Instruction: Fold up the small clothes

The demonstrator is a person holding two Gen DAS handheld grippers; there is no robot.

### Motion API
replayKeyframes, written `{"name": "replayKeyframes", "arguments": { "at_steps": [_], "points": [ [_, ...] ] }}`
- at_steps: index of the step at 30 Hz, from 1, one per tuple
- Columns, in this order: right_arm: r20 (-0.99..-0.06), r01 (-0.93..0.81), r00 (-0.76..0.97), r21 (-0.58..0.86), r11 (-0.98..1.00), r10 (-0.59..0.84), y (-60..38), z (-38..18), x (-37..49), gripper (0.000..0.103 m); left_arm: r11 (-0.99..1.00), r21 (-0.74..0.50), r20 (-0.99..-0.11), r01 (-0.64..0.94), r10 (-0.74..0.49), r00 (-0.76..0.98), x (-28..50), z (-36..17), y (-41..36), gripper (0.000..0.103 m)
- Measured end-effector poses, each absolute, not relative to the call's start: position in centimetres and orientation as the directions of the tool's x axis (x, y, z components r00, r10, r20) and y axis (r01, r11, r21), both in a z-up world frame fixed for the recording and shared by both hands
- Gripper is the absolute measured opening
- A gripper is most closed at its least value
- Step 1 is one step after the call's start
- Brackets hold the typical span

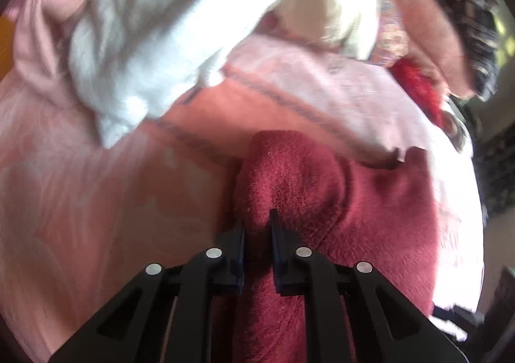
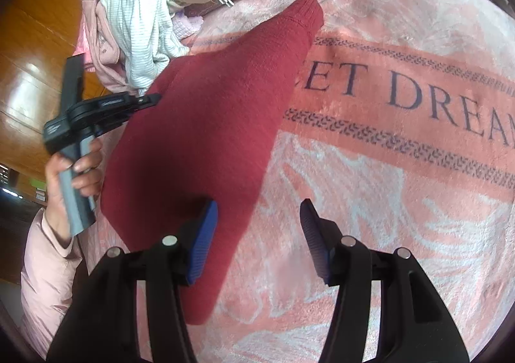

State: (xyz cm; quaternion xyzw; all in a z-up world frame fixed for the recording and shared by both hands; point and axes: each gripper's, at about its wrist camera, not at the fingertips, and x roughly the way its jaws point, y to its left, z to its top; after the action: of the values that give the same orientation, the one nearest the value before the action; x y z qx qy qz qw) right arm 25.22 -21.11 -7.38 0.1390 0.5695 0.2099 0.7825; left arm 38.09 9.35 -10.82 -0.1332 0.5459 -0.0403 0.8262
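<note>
L wrist: claw (image 1: 257, 221) pinching red knit (image 1: 322, 195).

Bedroom: blanket (image 2: 386, 186), laundry heap (image 2: 145, 18)

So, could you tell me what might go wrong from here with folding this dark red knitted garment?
1. The left gripper pinches only a small bunch of the dark red knitted garment, so it may slip free.
2. The right gripper is open and empty, leaving that edge loose on the pink blanket.
3. The white ribbed garment pile lies close and could snag.
</note>
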Motion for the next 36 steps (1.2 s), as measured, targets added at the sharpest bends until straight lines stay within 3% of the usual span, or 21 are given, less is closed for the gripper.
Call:
{"name": "replayKeyframes", "arguments": {
  "at_steps": [3, 6, 8, 11, 13, 16, 26, 31, 36],
  "points": [
    [-0.845, -0.187, 0.270, 0.425, 0.886, 0.462, -20.8, -7.2, 25.0, 0.054, 0.964, -0.263, -0.885, -0.041, -0.224, 0.409, 37.6, -10.7, 9.0, 0.015],
    [-0.842, -0.183, 0.269, 0.431, 0.884, 0.467, -21.0, -7.2, 25.2, 0.054, 0.967, -0.256, -0.883, 0.004, -0.235, 0.407, 36.6, -9.5, 8.9, 0.028],
    [-0.836, -0.180, 0.269, 0.445, 0.877, 0.479, -21.1, -7.0, 25.2, 0.054, 0.954, -0.298, -0.872, 0.028, -0.284, 0.399, 36.0, -8.9, 9.0, 0.049],
    [-0.832, -0.191, 0.275, 0.443, 0.876, 0.481, -21.0, -6.3, 25.2, 0.056, 0.935, -0.348, -0.850, 0.069, -0.346, 0.399, 33.7, -7.8, 9.6, 0.069],
    [-0.823, -0.192, 0.277, 0.458, 0.868, 0.496, -20.7, -5.9, 25.3, 0.059, 0.924, -0.371, -0.846, 0.092, -0.377, 0.378, 32.5, -7.6, 9.7, 0.078],
    [-0.819, -0.190, 0.277, 0.466, 0.864, 0.503, -19.9, -5.8, 25.5, 0.066, 0.917, -0.386, -0.851, 0.101, -0.396, 0.344, 31.6, -8.2, 9.9, 0.080],
    [-0.828, -0.162, 0.242, 0.479, 0.863, 0.505, -18.2, -7.4, 27.2, 0.067, 0.890, -0.443, -0.853, 0.108, -0.455, 0.255, 32.6, -11.5, 9.5, 0.085],
    [-0.831, -0.151, 0.235, 0.481, 0.863, 0.505, -17.2, -8.3, 27.6, 0.075, 0.890, -0.442, -0.862, 0.114, -0.456, 0.223, 33.2, -12.6, 8.2, 0.091],
    [-0.819, -0.136, 0.233, 0.506, 0.852, 0.524, -17.3, -9.5, 27.8, 0.073, 0.880, -0.458, -0.856, 0.125, -0.475, 0.204, 33.3, -14.1, 7.6, 0.093]
  ]
}}
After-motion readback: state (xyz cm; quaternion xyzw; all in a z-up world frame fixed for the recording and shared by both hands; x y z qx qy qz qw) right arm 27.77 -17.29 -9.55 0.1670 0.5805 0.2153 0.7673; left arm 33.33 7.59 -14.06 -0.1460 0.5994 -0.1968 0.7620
